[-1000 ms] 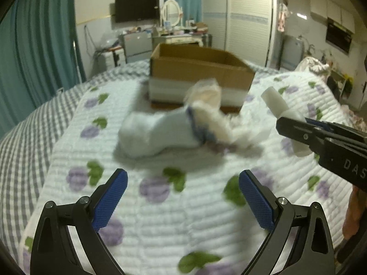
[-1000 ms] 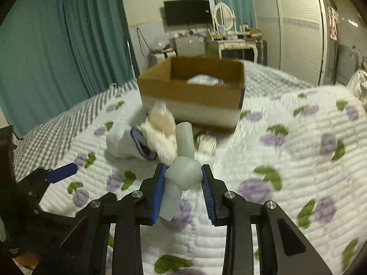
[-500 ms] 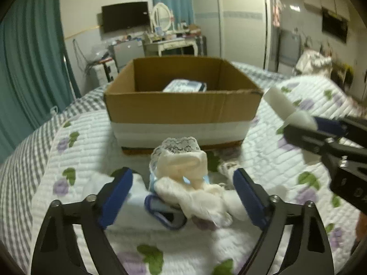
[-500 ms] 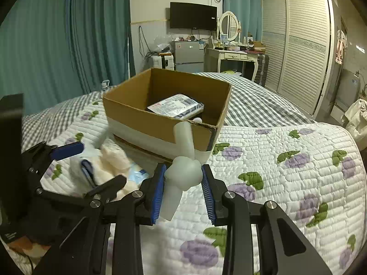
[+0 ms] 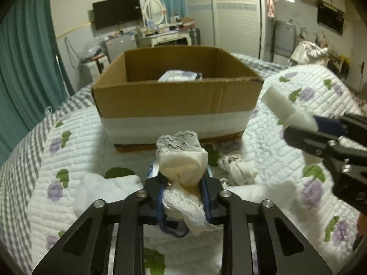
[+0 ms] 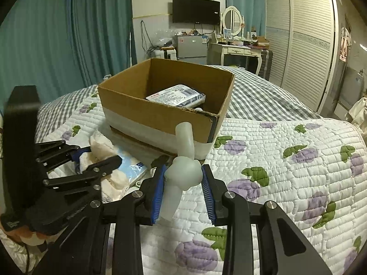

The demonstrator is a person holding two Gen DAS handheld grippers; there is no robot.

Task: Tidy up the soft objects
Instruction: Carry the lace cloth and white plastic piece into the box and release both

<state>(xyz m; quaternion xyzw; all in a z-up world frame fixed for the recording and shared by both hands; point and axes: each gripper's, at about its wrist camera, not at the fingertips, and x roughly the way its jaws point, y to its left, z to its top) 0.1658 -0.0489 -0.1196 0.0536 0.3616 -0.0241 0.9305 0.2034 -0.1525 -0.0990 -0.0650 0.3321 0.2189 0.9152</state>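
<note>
My left gripper is shut on a cream lace cloth bundle, just above the quilted bed in front of the cardboard box. It also shows in the right wrist view, holding the cloth. My right gripper is shut on a white foam piece, held near the box's front right corner; in the left wrist view the foam sticks out at right. A plastic-wrapped packet lies inside the box.
A white sock and a knotted white cloth lie on the quilt near the left gripper. A pale blue packet lies by the box. Teal curtains, a dresser and a wardrobe stand behind the bed.
My left gripper moved forward over the sock pile and shut on the lace cloth. My right gripper carried the foam piece up and toward the box.
</note>
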